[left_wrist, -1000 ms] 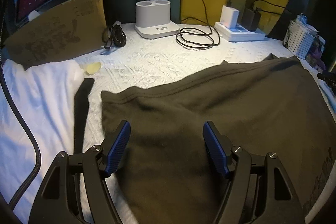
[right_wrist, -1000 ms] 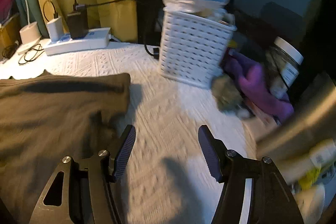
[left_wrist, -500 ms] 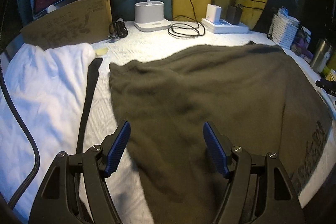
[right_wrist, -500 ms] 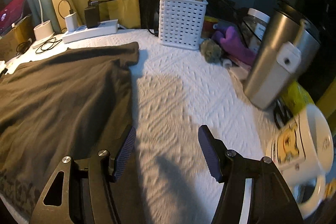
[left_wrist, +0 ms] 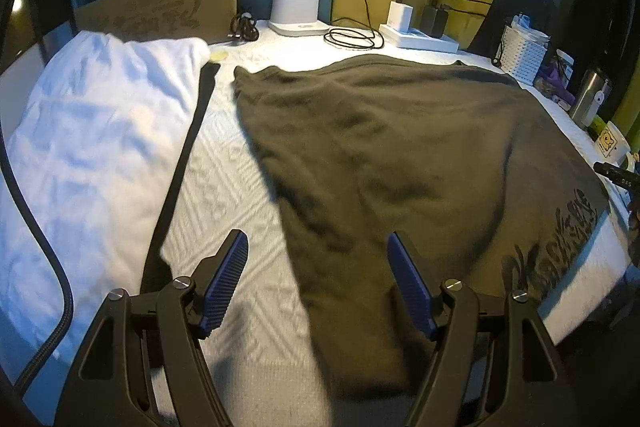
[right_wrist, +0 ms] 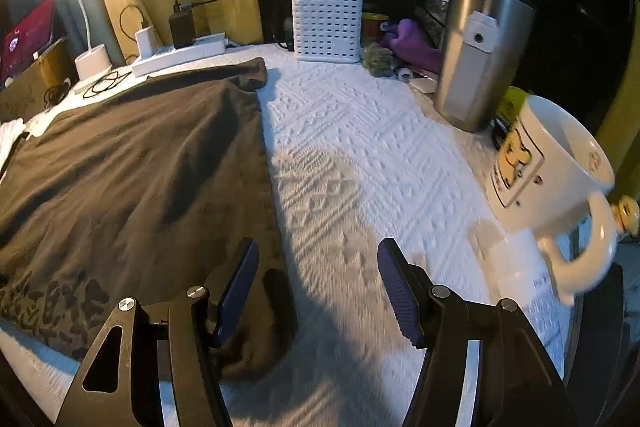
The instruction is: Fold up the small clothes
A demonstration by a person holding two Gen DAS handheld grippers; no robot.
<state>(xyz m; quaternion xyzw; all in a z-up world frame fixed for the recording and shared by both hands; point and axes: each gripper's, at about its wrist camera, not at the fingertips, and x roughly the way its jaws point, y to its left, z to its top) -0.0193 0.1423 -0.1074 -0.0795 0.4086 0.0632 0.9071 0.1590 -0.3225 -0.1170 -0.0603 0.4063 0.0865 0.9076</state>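
Two grippers are positioned over one garment, and neither has hold of anything. At far left a white cloth [left_wrist: 96, 131] lies bunched on the tabletop [left_wrist: 224, 187], with a black strap [left_wrist: 180, 167] along its right edge; both sit clear of the working area, presumably set aside. The left gripper [left_wrist: 318, 287] hangs above the near left part of the dark olive garment [left_wrist: 400, 155], jaws standing well apart and empty, one pad over bare white covering and the other over cloth, so the garment's left edge runs between them (a sensible placing for picking up that edge). The garment itself is spread nearly flat across the middle of the tabletop, printed hem toward the near edge, which suggests it has been laid out ready for a first fold. The right gripper [right_wrist: 318, 287] is stationed at the garment's near right corner, jaws likewise wide and holding nothing, the left pad over the cloth edge and the right pad over bare covering. Further right stand a steel tumbler [right_wrist: 480, 59] and a white mug [right_wrist: 548, 167], with a white basket [right_wrist: 326, 23] behind; the mug is near the right gripper and is judged a knock hazard during any outward sweep.
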